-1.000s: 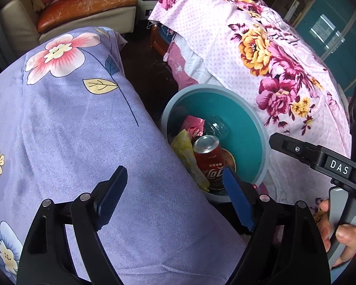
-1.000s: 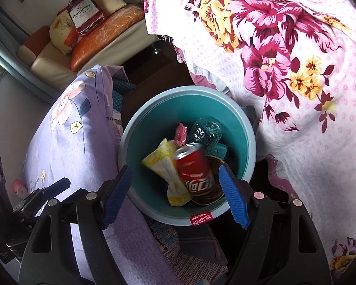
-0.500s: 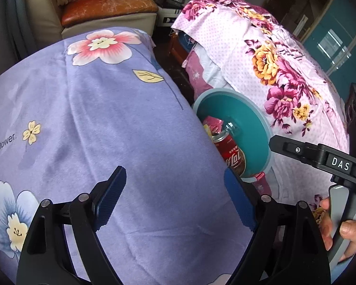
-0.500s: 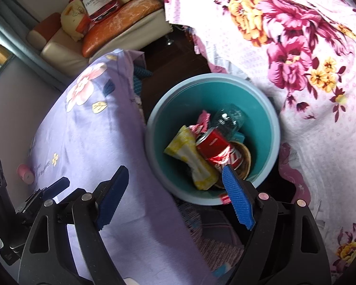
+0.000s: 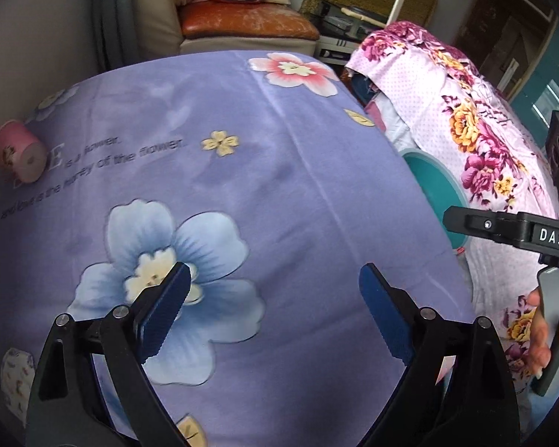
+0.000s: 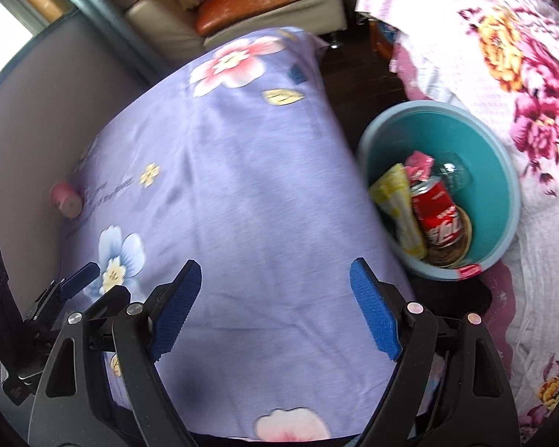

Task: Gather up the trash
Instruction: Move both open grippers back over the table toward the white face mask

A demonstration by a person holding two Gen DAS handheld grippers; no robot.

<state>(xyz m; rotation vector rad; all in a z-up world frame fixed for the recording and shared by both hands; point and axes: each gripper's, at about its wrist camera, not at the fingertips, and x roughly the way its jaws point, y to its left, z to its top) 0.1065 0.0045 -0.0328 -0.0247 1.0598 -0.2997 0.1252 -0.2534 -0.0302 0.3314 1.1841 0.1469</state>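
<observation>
A teal bin (image 6: pixel 503 186) stands on the floor between two cloth-covered surfaces; in the left wrist view only its rim (image 5: pixel 439 186) shows. Inside lie a red cola can (image 6: pixel 438 214), a yellow wrapper (image 6: pixel 398 205), a pink wrapper (image 6: pixel 419 162) and a clear bottle (image 6: pixel 454 171). A pink paper cup (image 5: pixel 16 156) lies on its side at the far left of the purple floral cloth (image 5: pixel 242 186), also seen as the cup (image 6: pixel 66 199) in the right wrist view. My left gripper (image 5: pixel 272 309) hangs over the purple cloth, jaws opening, nothing between them. My right gripper (image 6: pixel 274 307) is open and empty over the same cloth.
A pink floral cloth (image 5: pixel 466 119) covers the surface right of the bin. A sofa with an orange cushion (image 5: pixel 242 22) and a box stands at the back. A grey wall (image 6: pixel 37 111) borders the purple cloth on the left. A hand (image 5: pixel 540 335) holds the right gripper's handle.
Both grippers have swung left, away from the bin and out over the purple cloth. The bin slid to the right of both views. The pink cup came into sight.
</observation>
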